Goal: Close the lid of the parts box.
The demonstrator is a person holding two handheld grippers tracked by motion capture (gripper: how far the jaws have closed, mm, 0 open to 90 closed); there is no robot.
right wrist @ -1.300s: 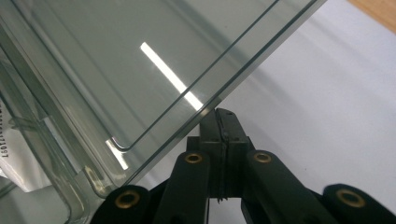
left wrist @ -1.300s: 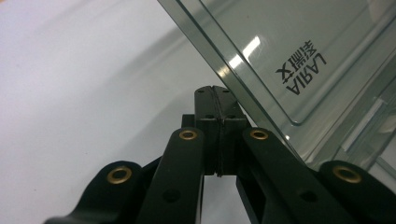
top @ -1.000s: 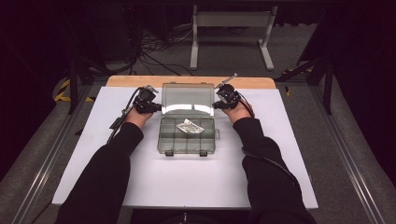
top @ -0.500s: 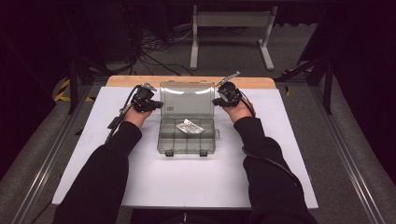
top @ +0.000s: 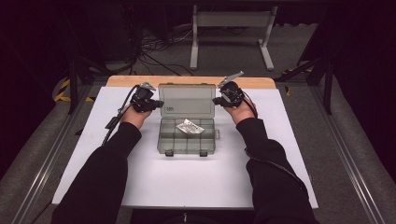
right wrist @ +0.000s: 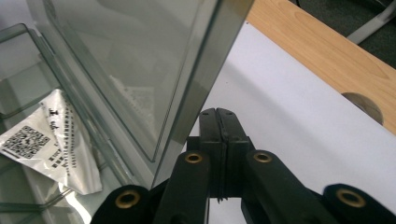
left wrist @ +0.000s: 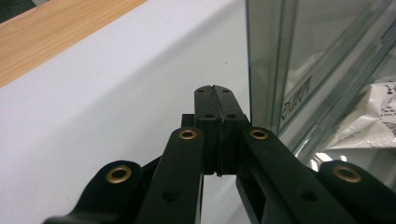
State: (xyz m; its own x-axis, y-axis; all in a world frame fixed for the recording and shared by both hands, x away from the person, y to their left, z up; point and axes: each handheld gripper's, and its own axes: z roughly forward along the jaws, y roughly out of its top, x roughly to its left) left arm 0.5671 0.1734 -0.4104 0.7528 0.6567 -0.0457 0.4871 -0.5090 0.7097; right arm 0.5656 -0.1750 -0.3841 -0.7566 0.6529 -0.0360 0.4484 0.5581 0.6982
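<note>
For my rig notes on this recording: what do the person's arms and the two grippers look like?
Both arms wear long black sleeves. The left gripper and right gripper have black jaws on black link arms with brass-coloured rivets. A black cable trails from the left one; a grey three-cornered plate tops the right one.

A white sheet (top: 187, 177) covers most of a wooden tabletop (top: 187, 80), whose bare strip shows along the far edge. Grey carpet (top: 355, 154) lies around the table. Behind it stands a pale metal frame (top: 231, 21) on two feet, and dark cables (top: 154, 46) trail over the floor. Yellow-and-black tape (top: 63, 89) marks the floor at the left.
</note>
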